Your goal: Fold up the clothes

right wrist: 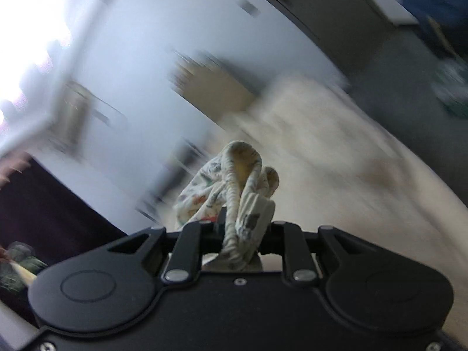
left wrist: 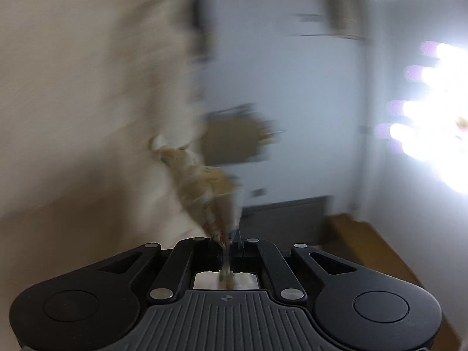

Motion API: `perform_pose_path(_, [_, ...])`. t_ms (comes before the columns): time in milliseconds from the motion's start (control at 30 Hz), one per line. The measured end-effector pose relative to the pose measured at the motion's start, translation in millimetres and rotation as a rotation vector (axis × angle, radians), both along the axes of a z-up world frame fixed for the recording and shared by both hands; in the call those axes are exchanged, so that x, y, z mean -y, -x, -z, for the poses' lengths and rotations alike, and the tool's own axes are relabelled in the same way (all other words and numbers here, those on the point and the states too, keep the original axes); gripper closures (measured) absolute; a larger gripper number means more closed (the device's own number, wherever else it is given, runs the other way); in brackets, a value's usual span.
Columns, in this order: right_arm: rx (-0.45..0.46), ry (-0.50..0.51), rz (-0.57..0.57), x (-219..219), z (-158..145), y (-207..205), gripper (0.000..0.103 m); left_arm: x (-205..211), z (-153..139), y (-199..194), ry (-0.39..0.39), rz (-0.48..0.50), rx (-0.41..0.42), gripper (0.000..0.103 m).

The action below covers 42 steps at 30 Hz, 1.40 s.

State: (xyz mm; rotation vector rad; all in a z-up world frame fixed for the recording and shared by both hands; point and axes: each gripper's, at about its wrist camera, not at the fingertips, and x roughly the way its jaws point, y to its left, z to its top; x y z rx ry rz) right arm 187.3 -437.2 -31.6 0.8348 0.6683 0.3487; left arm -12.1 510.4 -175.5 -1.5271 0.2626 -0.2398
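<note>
Cream printed garment (left wrist: 201,181) hung in the air between both claws, clear of any surface. Left claw (left wrist: 226,245) was clamped shut on a thin edge; right claw (right wrist: 242,234) pinched a thick bunch. Heavy blur: a fast swing could pull the thin edge free.

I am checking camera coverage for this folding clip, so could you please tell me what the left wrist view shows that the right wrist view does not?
Only the left wrist view shows a wooden bench-like ledge and the left gripper shut on a thin edge of the cream printed cloth.

Only the right wrist view shows a dark blue blurred item at upper right and the right gripper shut on a thick bunched wad of that cloth.

Both share pale walls, a bright glare, a tan blurred shape and heavy motion blur.
</note>
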Motion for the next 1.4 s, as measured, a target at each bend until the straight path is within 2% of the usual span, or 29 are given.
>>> perform_pose_path(33, [-0.052,-0.014,0.004,9,17,4,0.078,-2,23,9,0.013,-0.005,-0.054,0.096])
perform_pose_path(67, [-0.111,-0.029,0.011,20,36,10,0.075,-5,41,19,0.018,-0.027,-0.107,0.096])
perform_pose_path(133, [-0.082,0.058,0.075,41,25,26,0.073,-18,48,44,0.0,-0.138,-0.147,0.093])
perform_pose_path(167, [-0.049,0.12,0.107,48,10,34,0.065,-23,42,50,-0.016,-0.165,-0.138,0.082])
perform_pose_path(200, [-0.006,0.17,0.129,51,-7,42,0.06,-27,25,58,-0.077,-0.196,-0.13,0.073])
perform_pose_path(233, [0.04,0.2,0.12,49,-21,47,0.052,-27,6,63,-0.165,-0.213,-0.134,0.059])
perform_pose_path(267, [0.087,0.225,0.1,45,-34,52,0.047,-24,-11,65,-0.247,-0.222,-0.142,0.053])
perform_pose_path(333, [0.179,0.301,-0.013,17,-59,59,0.035,-7,-50,62,-0.452,-0.218,-0.142,0.044])
perform_pose_path(367, [0.198,0.335,-0.06,2,-66,61,0.034,0,-60,57,-0.505,-0.21,-0.137,0.038])
perform_pose_path(467, [0.289,0.509,-0.282,-78,-85,72,0.034,37,-86,40,-0.704,-0.171,-0.116,0.027])
perform_pose_path(533, [0.336,0.597,-0.4,-126,-92,78,0.034,63,-89,27,-0.846,-0.147,-0.147,0.027])
perform_pose_path(633, [0.385,0.675,-0.543,-191,-97,97,0.034,86,-79,16,-0.976,-0.071,-0.177,0.027])
perform_pose_path(733, [0.429,0.731,-0.678,-243,-99,124,0.035,97,-53,22,-1.052,0.042,-0.201,0.026])
perform_pose_path(833, [0.477,0.81,-0.805,-287,-96,155,0.036,98,-27,30,-1.054,0.086,-0.244,0.025])
perform_pose_path(900, [0.495,0.873,-0.854,-309,-83,173,0.042,99,-17,28,-1.05,0.096,-0.284,0.025])
perform_pose_path(967, [0.492,0.925,-0.858,-321,-73,187,0.069,102,-6,30,-1.071,0.123,-0.311,0.025])
perform_pose_path(1000, [0.489,0.931,-0.855,-319,-74,192,0.076,104,-6,29,-1.088,0.132,-0.31,0.025])
perform_pose_path(1067, [0.5,0.976,-0.823,-320,-70,193,0.102,110,-9,27,-1.123,0.145,-0.308,0.024])
perform_pose_path(1167, [0.555,1.016,-0.787,-317,-77,200,0.103,117,-10,27,-1.155,0.165,-0.302,0.018])
perform_pose_path(1233, [0.587,1.032,-0.776,-317,-80,203,0.103,120,-11,25,-1.155,0.167,-0.304,0.018])
perform_pose_path(1300, [0.646,1.094,-0.774,-319,-84,213,0.103,121,-12,26,-1.15,0.166,-0.303,0.018])
perform_pose_path(1333, [0.657,1.112,-0.78,-322,-83,215,0.093,121,-12,26,-1.147,0.165,-0.301,0.018])
perform_pose_path(1367, [0.661,1.123,-0.789,-325,-81,215,0.078,121,-12,26,-1.144,0.165,-0.3,0.018])
perform_pose_path(1400, [0.665,1.134,-0.798,-329,-79,215,0.071,120,-12,26,-1.14,0.164,-0.299,0.018])
